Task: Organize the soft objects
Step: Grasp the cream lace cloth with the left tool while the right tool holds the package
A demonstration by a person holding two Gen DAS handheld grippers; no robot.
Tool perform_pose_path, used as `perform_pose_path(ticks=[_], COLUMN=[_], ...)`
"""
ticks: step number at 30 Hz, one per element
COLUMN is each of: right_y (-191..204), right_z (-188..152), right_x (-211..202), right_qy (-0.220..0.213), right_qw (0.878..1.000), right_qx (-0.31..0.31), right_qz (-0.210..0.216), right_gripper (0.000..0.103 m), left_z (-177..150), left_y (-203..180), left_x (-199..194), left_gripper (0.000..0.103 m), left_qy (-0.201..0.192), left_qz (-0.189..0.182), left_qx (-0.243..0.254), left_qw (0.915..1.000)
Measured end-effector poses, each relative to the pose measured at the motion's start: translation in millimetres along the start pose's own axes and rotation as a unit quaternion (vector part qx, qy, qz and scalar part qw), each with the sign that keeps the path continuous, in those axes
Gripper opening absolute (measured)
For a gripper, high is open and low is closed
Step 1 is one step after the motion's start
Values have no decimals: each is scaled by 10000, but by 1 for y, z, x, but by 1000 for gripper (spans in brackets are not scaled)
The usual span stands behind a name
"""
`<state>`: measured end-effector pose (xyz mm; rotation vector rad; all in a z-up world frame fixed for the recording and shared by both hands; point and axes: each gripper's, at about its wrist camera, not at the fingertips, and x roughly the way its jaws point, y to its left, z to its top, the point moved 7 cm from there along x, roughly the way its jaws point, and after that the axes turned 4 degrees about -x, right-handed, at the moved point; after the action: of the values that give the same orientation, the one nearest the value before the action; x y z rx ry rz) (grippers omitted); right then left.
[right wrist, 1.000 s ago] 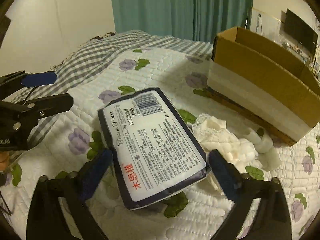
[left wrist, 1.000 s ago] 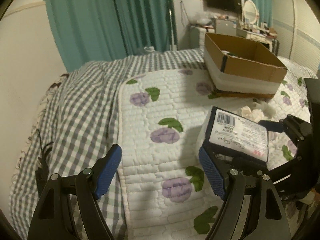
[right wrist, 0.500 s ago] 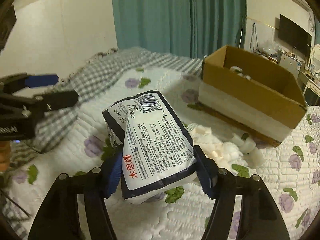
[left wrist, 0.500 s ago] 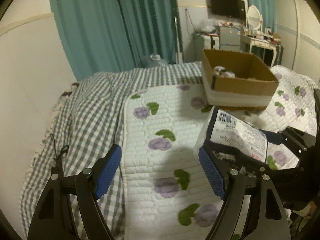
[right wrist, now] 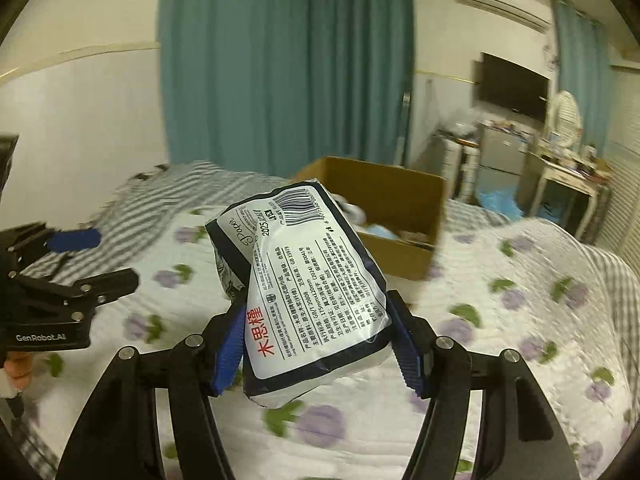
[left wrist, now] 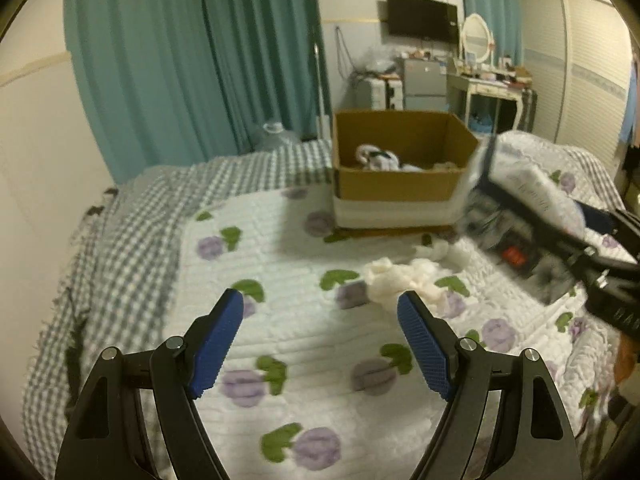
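Observation:
My right gripper (right wrist: 316, 340) is shut on a white and navy tissue pack (right wrist: 308, 288) and holds it in the air above the bed, in front of the cardboard box (right wrist: 384, 204). The pack shows blurred in the left wrist view (left wrist: 532, 192), just right of the box (left wrist: 400, 164). My left gripper (left wrist: 320, 344) is open and empty above the floral quilt (left wrist: 304, 264). A white fluffy cloth (left wrist: 400, 276) lies on the quilt just beyond its right finger. The box holds some white and dark soft items (left wrist: 380, 158).
A grey checked blanket (left wrist: 132, 220) covers the left of the bed. Teal curtains (left wrist: 192, 60) hang behind. A water jug (left wrist: 276, 136), small fridge (left wrist: 424, 84) and dressing table (left wrist: 492, 84) stand beyond the bed.
My right gripper has closed on the tissue pack, lifted it off the quilt and carried it toward the box. My left gripper has risen and turned toward the box, still open.

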<state>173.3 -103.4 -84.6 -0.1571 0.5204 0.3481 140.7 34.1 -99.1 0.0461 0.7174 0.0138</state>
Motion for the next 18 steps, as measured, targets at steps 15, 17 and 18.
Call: perform_pose_path(ticks=[15,17,18], right_y=[-86,-89,-90], right_z=[-71,-75,-76], right_x=[46,53,54], right_qy=[981,1081,1111], right_qw=[9917,9908,9905], right_qx=[346,350,344], right_qz=[-750,-731,-731], right_gripper=[64,64,64], left_z=[-30,-31,-31], left_y=[-83,-84,-84], left_x=[104,117,122], left_gripper=[81,81,80], left_qy=[724,843,889], left_qz=[-287,-272,-297], left_qx=[660,685,668], left_qw=[9948,9937,9934])
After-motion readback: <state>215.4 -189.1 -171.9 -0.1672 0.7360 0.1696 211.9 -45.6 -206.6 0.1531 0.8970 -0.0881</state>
